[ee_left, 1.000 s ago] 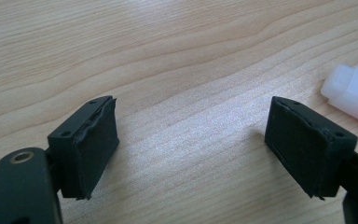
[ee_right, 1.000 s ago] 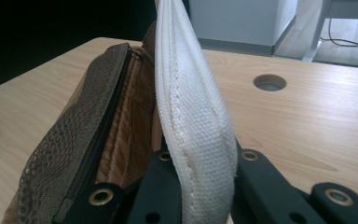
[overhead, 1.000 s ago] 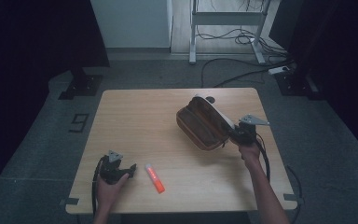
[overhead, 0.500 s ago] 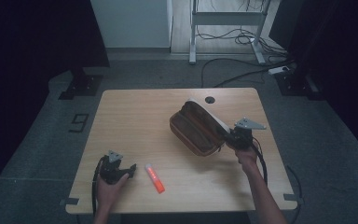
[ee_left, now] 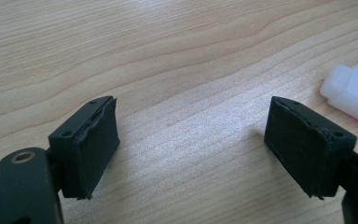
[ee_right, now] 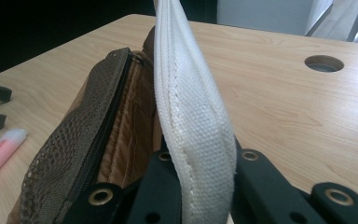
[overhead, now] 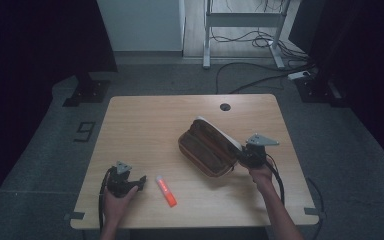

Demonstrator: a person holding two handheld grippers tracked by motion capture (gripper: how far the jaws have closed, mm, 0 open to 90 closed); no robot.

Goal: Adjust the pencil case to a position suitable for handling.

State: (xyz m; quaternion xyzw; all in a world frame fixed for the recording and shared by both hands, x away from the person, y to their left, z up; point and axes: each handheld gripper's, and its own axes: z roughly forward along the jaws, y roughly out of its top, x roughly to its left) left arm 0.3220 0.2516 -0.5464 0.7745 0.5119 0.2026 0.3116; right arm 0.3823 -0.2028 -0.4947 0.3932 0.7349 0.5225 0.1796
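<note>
Pouch [overhead: 206, 150], brown with a mesh side, a dark zip and a cream-white fabric edge [ee_right: 191, 116], is what we see lying on the right half of a pale wooden table [overhead: 145, 125], tilted at an angle with one end toward the far middle and the other toward the near right. We see the table from above on a grey floor, with a round cable hole [overhead: 224, 106] near its far edge. Our right gripper [overhead: 245, 159] sits at the pouch's near right end, and in the right gripper view its jaws are closed tightly on the cream-white edge, which rises upright between them while the brown body opens to the left, showing a tan lining. Our left gripper [overhead: 139, 182] rests on the near left part of the table, well apart from the pouch, its black pads [ee_left: 91, 147] spread wide with bare wood between them. Just beside it, toward the pouch, lies a small orange-pink marker [overhead: 165, 190] with a pale cap, untouched; in the left gripper view its cap end shows at the right edge.
</note>
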